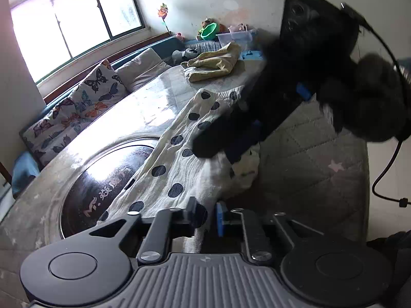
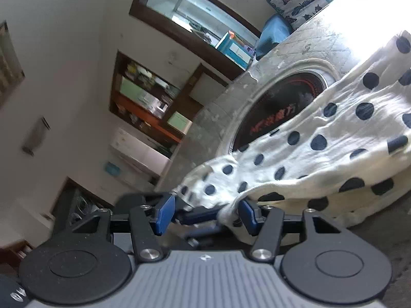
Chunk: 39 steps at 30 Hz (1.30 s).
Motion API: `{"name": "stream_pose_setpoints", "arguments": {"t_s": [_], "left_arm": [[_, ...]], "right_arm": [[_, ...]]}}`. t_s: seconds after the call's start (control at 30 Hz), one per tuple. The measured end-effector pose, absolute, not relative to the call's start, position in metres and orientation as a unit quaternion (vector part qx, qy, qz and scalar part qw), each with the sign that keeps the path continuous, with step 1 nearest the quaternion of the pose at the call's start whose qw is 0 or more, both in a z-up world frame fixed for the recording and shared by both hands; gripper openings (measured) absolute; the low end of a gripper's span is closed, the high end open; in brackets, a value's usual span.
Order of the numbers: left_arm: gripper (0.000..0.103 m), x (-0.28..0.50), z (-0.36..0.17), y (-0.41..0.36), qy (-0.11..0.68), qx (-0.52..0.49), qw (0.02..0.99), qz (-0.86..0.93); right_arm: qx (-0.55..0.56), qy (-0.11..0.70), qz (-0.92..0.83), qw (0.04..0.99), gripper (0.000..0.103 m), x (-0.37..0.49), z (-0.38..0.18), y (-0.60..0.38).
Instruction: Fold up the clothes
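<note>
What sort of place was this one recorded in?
Most likely a home living room: a sofa with butterfly cushions under a window, toys by the wall, cluttered shelves, and a covered table holding clothes.

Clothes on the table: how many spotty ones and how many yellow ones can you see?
Spotty cloth: 1
Yellow cloth: 1
Total: 2

left gripper (image 1: 206, 217) | black linkages | blue pads | silver screws | ribbed grey housing
</note>
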<state>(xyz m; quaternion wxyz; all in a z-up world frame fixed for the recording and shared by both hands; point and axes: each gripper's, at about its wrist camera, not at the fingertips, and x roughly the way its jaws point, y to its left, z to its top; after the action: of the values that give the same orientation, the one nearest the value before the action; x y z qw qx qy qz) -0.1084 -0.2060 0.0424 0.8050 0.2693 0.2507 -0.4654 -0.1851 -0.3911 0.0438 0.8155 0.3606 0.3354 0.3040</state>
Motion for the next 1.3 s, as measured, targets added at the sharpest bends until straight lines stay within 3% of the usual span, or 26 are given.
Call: {"name": "stream_pose_setpoints", "arguments": {"t_s": [0.23, 0.37, 1.03, 1.3], "left_arm": [[0.017, -0.101, 0.043, -0.182, 0.264, 0.242, 0.819, -0.449], [0.032, -0.094, 0.045, -0.162, 0.276, 0.218, 0.829, -0.435], [0.036, -0.037, 0.03, -0.068, 0.378, 0.093, 0.875, -0.289], [0.037, -0.043, 0.053, -0.072, 0.356, 0.081, 0.882, -0.296]], "right_arm": [[0.368, 0.355, 0.306, 0.803, 0.056, -0.187, 0.028, -0.383], [0.365, 0.373, 0.321, 0.791, 0.059, -0.19, 0.023, -0.377], [0.259, 0.429, 0.313, 0.807, 0.059, -0.21, 0.032, -0.366], [0.191, 0.419, 0.271, 0.845, 0.059, -0.242, 0.064, -0.381]]}}
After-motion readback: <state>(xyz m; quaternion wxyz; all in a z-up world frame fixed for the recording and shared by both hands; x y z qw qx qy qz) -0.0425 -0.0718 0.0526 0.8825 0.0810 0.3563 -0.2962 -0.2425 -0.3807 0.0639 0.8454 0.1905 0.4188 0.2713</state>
